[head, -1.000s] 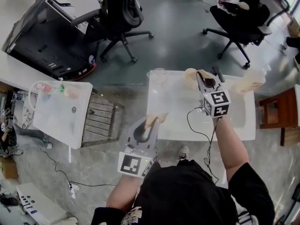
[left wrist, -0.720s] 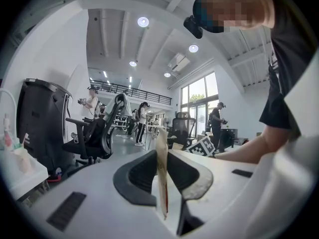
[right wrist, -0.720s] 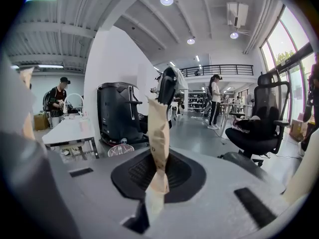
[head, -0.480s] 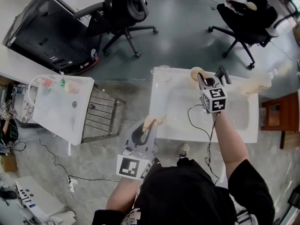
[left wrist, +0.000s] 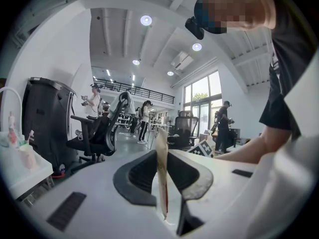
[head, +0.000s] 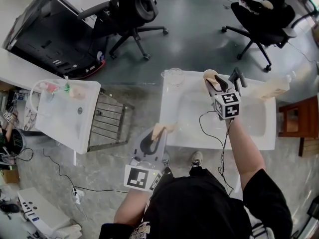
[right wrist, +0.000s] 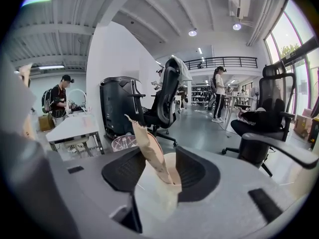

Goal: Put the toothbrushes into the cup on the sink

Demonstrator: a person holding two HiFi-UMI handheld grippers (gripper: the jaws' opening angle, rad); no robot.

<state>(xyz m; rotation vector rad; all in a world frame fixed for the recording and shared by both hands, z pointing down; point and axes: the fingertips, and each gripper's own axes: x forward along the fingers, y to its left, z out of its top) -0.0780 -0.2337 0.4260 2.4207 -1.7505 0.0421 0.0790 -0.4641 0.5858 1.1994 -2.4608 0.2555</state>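
The jaws of the right gripper (head: 224, 80) have just been opening and are standing apart around a toothbrush (right wrist: 149, 153) leaning tip-up in the cup (head: 209, 75) at the far edge of the sink (head: 219, 144). The jaws of the left gripper (head: 160, 135) are clamping the other toothbrush (left wrist: 161, 168) upright at the near edge, with the cup lying ahead and rightward.

I see the white sink (head: 259, 142) centre-right. Along its top edge stand a clear cup (head: 170, 77) at the left corner, a beige cup (head: 209, 75), the tap (head: 238, 76), and a bottle (head: 273, 88) at right.
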